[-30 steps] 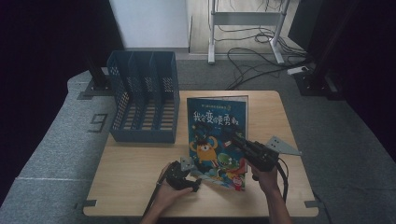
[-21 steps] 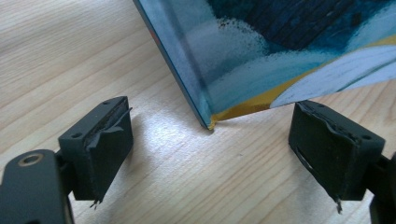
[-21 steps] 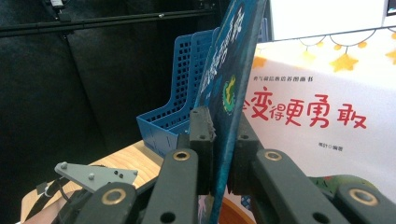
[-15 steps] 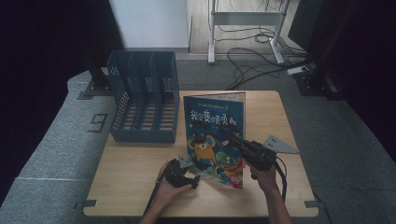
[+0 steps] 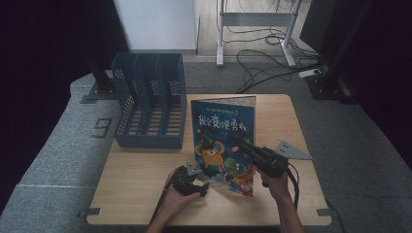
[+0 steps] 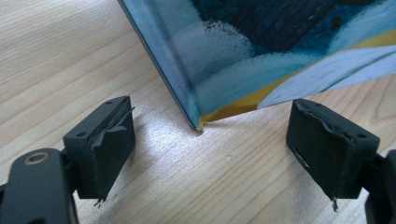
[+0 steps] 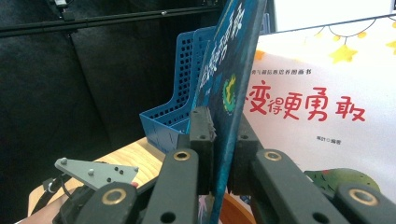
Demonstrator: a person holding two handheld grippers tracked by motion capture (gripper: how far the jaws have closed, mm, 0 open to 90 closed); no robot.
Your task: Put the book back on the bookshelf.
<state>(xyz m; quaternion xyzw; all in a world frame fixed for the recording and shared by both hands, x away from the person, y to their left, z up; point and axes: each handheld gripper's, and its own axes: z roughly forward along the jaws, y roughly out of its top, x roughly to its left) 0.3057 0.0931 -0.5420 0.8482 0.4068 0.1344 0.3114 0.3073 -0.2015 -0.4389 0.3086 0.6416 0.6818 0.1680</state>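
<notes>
Right gripper [image 5: 243,144] fingers partly behind the tilted book [image 5: 223,141].

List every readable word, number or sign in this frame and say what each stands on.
"9": large grey numeral on the mat left of the table.
"我会变得更勇敢": title in red on the book cover, the last five characters clearest in the right gripper view; the first two are less sure.
Small line above the title: too blurred to read.
Small credit below the title: too small to read.
</notes>
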